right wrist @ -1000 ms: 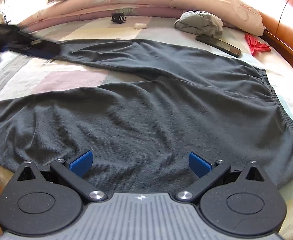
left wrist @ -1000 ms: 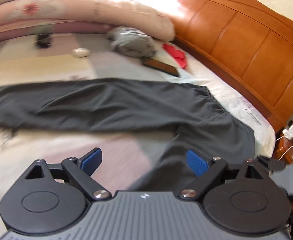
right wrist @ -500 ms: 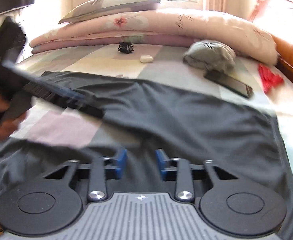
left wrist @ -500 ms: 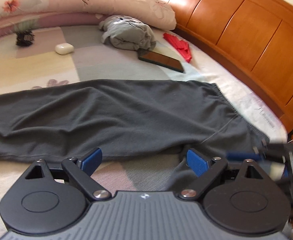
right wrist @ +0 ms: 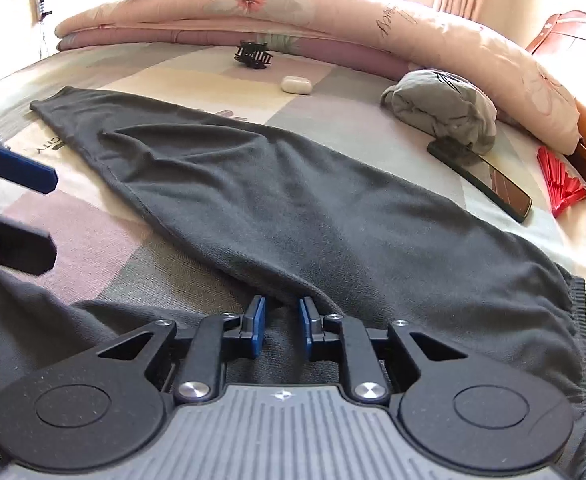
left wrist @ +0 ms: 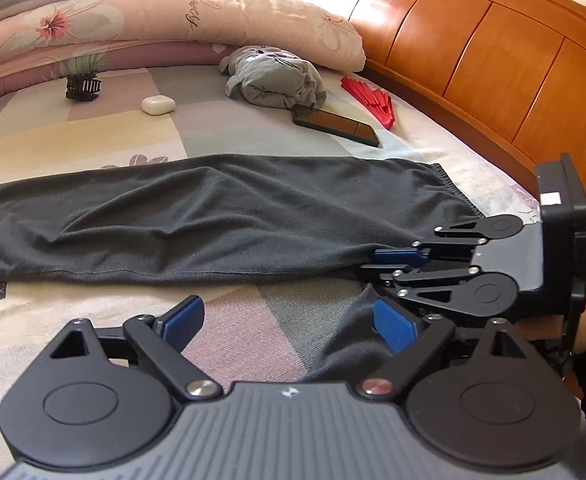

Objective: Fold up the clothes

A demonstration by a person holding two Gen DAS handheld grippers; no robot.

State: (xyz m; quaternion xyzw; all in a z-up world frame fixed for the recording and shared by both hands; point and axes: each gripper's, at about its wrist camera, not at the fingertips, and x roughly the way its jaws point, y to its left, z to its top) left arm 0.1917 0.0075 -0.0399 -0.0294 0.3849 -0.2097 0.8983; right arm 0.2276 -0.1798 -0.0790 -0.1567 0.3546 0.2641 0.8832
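Currently, the dark grey trousers lie spread across the bed, with the waistband toward the wooden headboard side and one leg extended flat along the patterned sheet. The second leg runs down toward the lower edge of the right wrist view.

Right gripper: jaws narrowed to a small gap at the crotch of the trousers, where the two legs divide. Fabric lies between and under the blue pads; a firm pinch cannot be confirmed from either view. In the left wrist view, this gripper enters from the right, turned on its side, with its tips at the edge of the cloth.

Left gripper: jaws spread wide, holding nothing. It hovers over bare sheet just beside the near leg; its right pad is close to the fabric.

Other items on the bed, all well apart from the trousers except as noted:
- grey bundled garment against the floral quilt
- phone, touching the bundle
- red folding fan
- white earbud case
- black hair claw
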